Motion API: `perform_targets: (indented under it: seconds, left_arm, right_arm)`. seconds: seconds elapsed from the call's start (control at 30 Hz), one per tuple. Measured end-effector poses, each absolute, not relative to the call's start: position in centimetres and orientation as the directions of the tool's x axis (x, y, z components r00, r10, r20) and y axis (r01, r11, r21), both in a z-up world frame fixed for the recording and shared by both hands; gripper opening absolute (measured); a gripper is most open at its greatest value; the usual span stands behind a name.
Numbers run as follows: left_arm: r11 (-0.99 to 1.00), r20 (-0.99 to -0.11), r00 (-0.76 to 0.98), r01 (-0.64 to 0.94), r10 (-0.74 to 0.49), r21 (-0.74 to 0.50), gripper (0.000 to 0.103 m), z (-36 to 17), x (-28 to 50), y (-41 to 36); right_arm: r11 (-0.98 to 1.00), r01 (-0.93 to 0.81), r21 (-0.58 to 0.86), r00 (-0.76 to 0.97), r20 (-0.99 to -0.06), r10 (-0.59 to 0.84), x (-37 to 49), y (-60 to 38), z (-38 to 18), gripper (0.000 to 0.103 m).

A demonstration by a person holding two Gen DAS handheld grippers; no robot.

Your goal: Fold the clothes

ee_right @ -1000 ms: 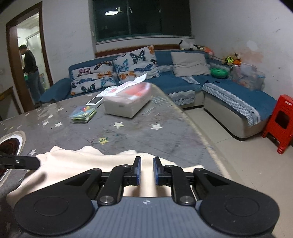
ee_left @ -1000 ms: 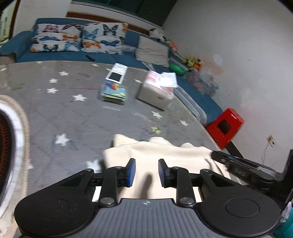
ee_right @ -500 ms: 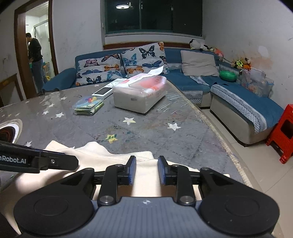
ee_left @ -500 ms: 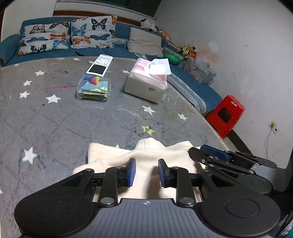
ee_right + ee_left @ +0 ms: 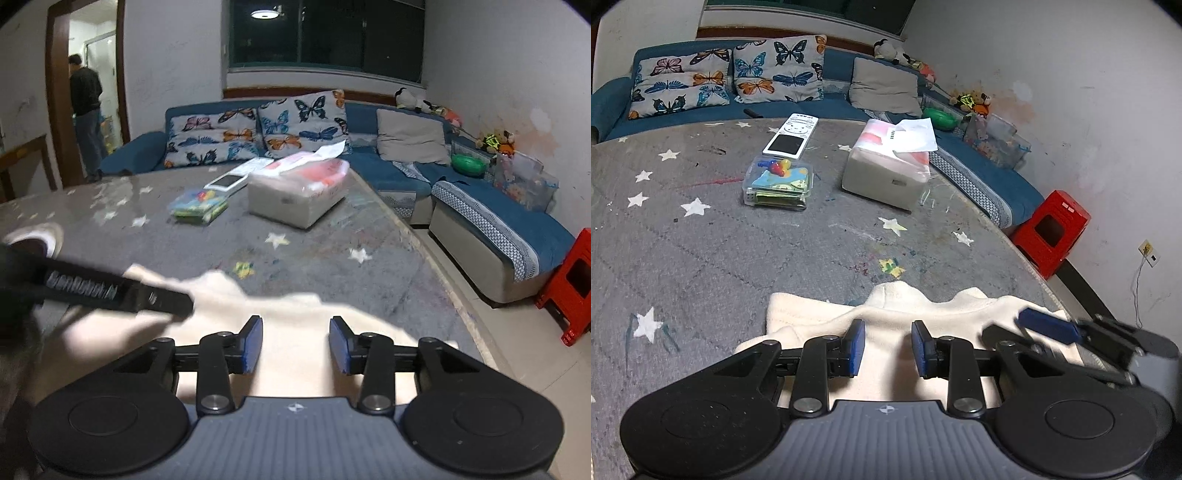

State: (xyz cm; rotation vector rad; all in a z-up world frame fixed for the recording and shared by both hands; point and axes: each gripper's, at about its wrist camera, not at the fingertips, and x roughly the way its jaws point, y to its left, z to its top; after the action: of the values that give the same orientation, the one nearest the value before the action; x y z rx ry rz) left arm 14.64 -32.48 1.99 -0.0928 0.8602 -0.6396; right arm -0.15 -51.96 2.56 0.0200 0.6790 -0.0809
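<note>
In the left wrist view, the left gripper (image 5: 887,348) hung with its jaws parted to a middling gap, nothing between them. The cream garment (image 5: 886,321) lay on the grey star-patterned table cover (image 5: 738,258) directly beneath and just ahead of the fingertips, its collar-like bump pointing away. The right gripper (image 5: 1049,326) reached in from the right over the cloth's right part, blurred.

In the right wrist view, the right gripper (image 5: 295,343) stood with jaws well apart and empty, the garment (image 5: 291,332) spread under and ahead of them, near the table's right edge. The left gripper (image 5: 110,293) crossed from the left, blurred.

The fabric looked soft, thick and fleecy, light and limp; it would likely sag and bunch when lifted. A pinch at an outer edge or corner, one per gripper, seemed the surest hold.
</note>
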Motion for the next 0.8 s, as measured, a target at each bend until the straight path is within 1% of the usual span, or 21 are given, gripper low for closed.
perform_targets:
  seconds: [0.23, 0.3, 0.43, 0.63, 0.8]
  left_arm:
    - [0.809, -0.671, 0.485, 0.494, -0.561, -0.318, 0.031, 2.5, 13.5, -31.7]
    - [0.805, -0.663, 0.49, 0.502, -0.565, -0.316, 0.031, 2.8, 12.9, -31.2]
    - [0.795, -0.637, 0.515, 0.536, -0.574, -0.283, 0.031, 3.6, 10.7, -29.7]
    - [0.789, -0.638, 0.513, 0.557, -0.574, -0.261, 0.031, 3.5, 7.7, -27.4]
    - [0.789, -0.631, 0.541, 0.582, -0.557, -0.198, 0.031, 2.9, 5.3, -26.5]
  right_arm:
    - [0.997, 0.079, -0.004, 0.773, -0.631, -0.064, -3.3, -52.0, 2.8, 0.041]
    - [0.997, 0.083, 0.001, 0.775, -0.628, -0.064, -4.6, -52.1, 2.9, 0.043]
    - [0.996, 0.092, 0.012, 0.781, -0.621, -0.065, -7.0, -52.4, 3.0, 0.045]
    - [0.995, 0.099, 0.006, 0.78, -0.622, -0.074, -9.2, -52.6, 3.3, 0.046]
    - [0.995, 0.097, -0.01, 0.773, -0.628, -0.082, -10.5, -52.5, 3.3, 0.046]
